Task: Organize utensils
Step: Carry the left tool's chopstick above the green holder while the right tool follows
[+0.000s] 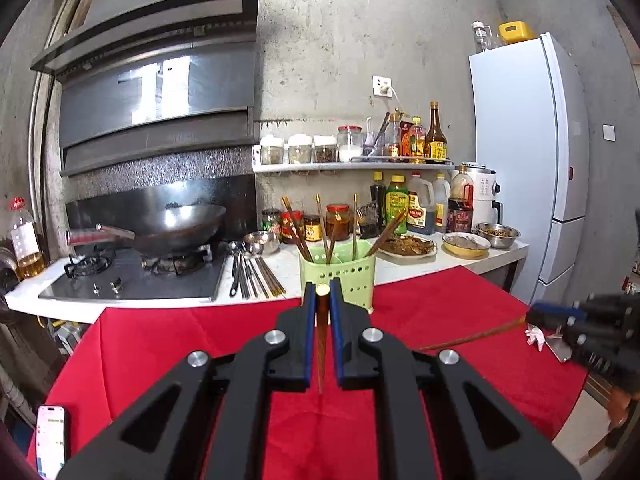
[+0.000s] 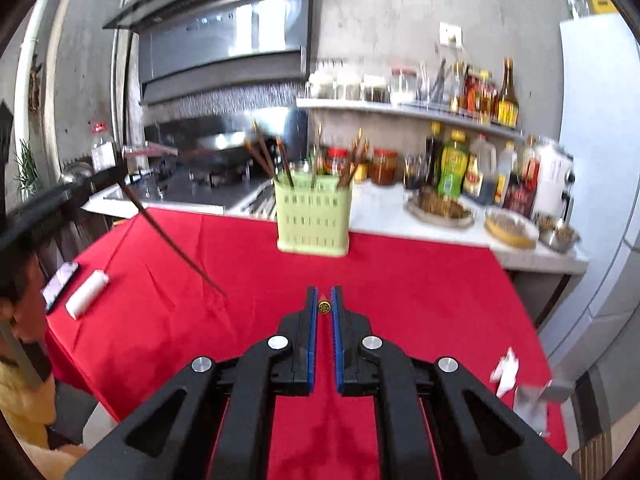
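**Both grippers clamp a chopstick**

The left gripper [image 1: 322,289] has its jaws closed on a brown wooden chopstick with a gold cap [image 1: 321,328] — tip hanging down over the red cloth-covered counter [image 1: 168,340]. The right gripper [image 2: 324,298] pinches another gold-capped brown chopstick [image 2: 323,306]. The pale green perforated plastic utensil holder [image 2: 313,218] stands at the cloth's far edge — several chopsticks upright inside.

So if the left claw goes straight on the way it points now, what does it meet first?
Most likely the green utensil basket. The left claw, shut on a brown chopstick, points right at its front wall. Only red tablecloth seems to lie between, though the depth is hard to judge.
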Tool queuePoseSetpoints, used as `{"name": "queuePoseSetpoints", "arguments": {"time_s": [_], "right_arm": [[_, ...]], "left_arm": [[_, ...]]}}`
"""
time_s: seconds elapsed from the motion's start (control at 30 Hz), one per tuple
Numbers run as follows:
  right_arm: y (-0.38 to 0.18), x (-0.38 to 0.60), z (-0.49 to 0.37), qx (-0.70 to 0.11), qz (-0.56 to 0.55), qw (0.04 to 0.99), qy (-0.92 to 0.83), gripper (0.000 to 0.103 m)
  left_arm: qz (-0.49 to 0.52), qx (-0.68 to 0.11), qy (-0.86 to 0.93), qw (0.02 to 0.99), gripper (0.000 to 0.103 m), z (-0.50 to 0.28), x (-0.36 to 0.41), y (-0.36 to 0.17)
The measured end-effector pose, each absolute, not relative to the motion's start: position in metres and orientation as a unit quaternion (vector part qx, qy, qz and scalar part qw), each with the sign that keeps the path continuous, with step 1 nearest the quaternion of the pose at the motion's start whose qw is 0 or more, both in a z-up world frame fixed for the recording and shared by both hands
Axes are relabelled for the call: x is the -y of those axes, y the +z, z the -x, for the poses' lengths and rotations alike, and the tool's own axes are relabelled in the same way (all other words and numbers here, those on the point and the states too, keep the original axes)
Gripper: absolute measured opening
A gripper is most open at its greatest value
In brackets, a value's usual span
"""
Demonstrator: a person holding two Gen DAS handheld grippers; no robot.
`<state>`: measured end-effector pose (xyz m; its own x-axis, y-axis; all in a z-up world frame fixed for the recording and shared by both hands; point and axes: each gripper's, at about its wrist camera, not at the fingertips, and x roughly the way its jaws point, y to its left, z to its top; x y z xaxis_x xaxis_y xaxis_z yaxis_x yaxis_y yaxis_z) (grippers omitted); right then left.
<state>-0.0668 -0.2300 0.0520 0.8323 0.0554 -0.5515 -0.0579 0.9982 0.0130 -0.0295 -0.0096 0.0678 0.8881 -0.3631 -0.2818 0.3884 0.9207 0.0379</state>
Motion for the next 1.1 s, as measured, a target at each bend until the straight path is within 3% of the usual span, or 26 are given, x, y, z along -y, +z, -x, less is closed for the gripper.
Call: {"name": "queuePoseSetpoints", "arguments": {"time_s": [0.43,1.1], "right_arm": [[0.091,0.221,0.026,-0.275,0.011,0.960,0.047,0.007],[0.065,0.224,-0.010,-0.253,0.022,0.967,0.031,0.008]], "left_arm": [[-0.059,-0.157,-0.194,0.967,0.007,0.012,0.015,0.071],[-0.069,-0.199,-0.188,0.959,0.007,-0.024,0.033,0.056]]}}
